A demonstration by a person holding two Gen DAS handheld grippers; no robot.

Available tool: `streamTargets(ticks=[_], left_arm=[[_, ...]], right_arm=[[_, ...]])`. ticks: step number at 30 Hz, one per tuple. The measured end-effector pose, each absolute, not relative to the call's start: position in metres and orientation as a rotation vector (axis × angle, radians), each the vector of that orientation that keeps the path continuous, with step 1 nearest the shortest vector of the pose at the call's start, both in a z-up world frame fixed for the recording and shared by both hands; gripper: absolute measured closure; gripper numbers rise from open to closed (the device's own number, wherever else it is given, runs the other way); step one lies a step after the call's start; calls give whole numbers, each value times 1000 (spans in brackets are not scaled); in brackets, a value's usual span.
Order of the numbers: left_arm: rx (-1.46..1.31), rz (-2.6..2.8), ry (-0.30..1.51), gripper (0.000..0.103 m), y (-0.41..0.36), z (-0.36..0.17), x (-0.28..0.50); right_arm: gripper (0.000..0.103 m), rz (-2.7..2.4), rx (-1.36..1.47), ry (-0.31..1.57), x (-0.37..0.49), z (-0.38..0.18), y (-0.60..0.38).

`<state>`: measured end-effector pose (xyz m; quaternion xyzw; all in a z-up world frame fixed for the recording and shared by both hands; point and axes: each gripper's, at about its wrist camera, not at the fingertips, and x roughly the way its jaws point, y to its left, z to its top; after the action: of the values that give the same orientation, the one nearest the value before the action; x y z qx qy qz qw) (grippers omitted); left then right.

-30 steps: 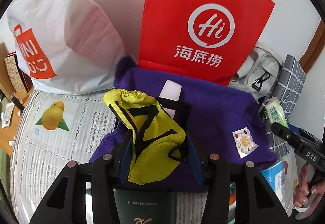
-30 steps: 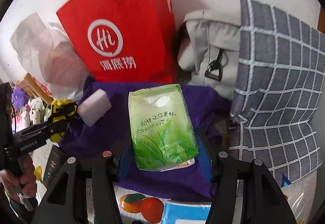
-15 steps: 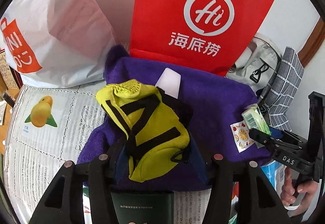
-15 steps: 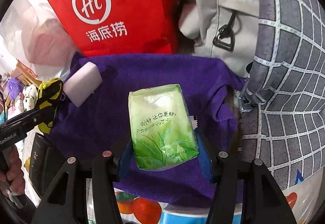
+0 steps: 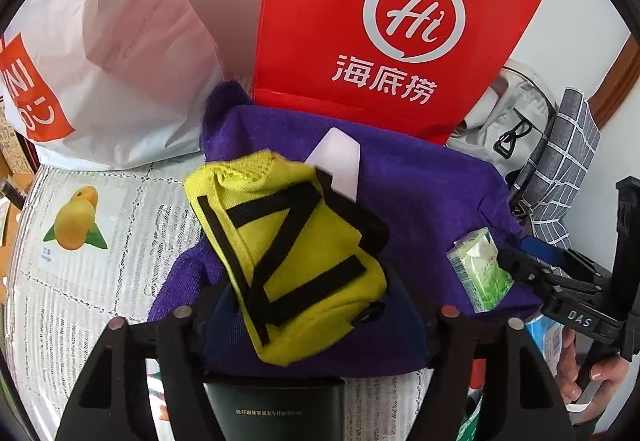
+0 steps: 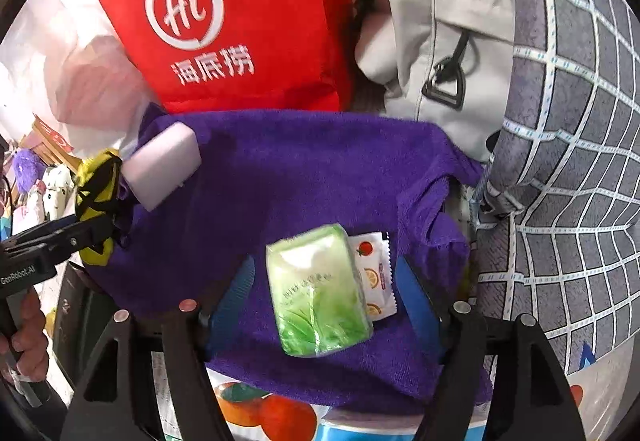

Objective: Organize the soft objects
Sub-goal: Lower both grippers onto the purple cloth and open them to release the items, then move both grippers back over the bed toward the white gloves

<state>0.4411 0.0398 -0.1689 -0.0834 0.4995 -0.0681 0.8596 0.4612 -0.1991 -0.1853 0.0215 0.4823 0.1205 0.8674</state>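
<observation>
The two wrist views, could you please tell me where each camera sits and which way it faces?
Left wrist: sits on the left tongs, looking down over the yellow pouch on the purple towel. The jaws have just been opening and stand clear of the pouch. The right tongs and a hand show at right.
Right wrist: sits on the right tongs, looking down at the green tissue pack, just let go. The left tongs show at left.
Shared: towel, red bag, white block, pouch, tissue pack.
</observation>
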Motion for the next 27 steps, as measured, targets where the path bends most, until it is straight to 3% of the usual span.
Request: streamTargets(ticks=[3,17,21,27], left_arm=[[-174,-142,1045,20,40,-165,438],[-223,-136,978,20,70,-131,375],[-194,-119,963,20,74,-125,348],[-214,-86,937,20,79,-126,308]], right_arm=[[30,262,55,969,456,-173,-200],[30,280,58,909,366,-153,-206],[49,297,32,940,330,-166,-194],[46,373,-20,973,281,-185,-159]])
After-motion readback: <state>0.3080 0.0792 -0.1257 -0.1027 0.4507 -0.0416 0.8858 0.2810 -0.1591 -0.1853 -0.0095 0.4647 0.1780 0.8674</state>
